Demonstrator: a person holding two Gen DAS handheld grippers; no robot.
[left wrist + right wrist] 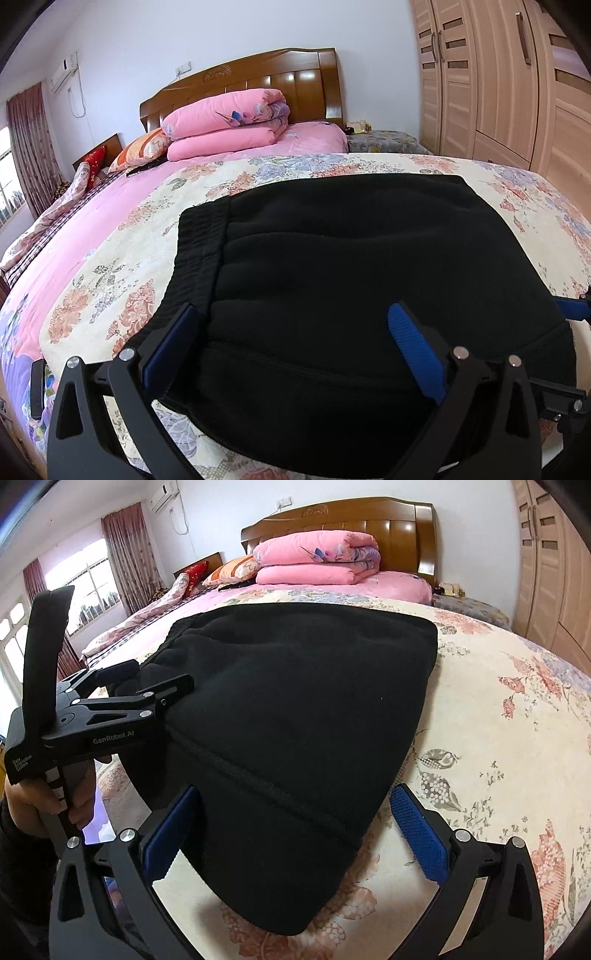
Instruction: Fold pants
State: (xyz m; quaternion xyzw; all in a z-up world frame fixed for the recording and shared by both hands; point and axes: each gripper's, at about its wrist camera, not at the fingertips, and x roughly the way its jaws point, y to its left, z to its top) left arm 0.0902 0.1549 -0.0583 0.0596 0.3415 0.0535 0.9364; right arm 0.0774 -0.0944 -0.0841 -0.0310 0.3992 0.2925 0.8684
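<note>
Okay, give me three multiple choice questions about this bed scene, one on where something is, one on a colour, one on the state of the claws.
1. Where does the folded pink quilt lie?
A. against the headboard
B. on the floor
C. on the pants

2. What colour are the pants?
A. grey
B. black
C. pink

3. How do the left claw and right claw stand?
A. both open
B. both shut
C. one open, one shut

Answers: 1 A, it sits at the bed's head end. 2 B, the fabric is black. 3 A, each shows a wide gap between its blue pads.

Bed (110, 236) under a floral cover: black pants (351, 280) (folded), pink quilt (229, 122), pillows (144, 147).
</note>
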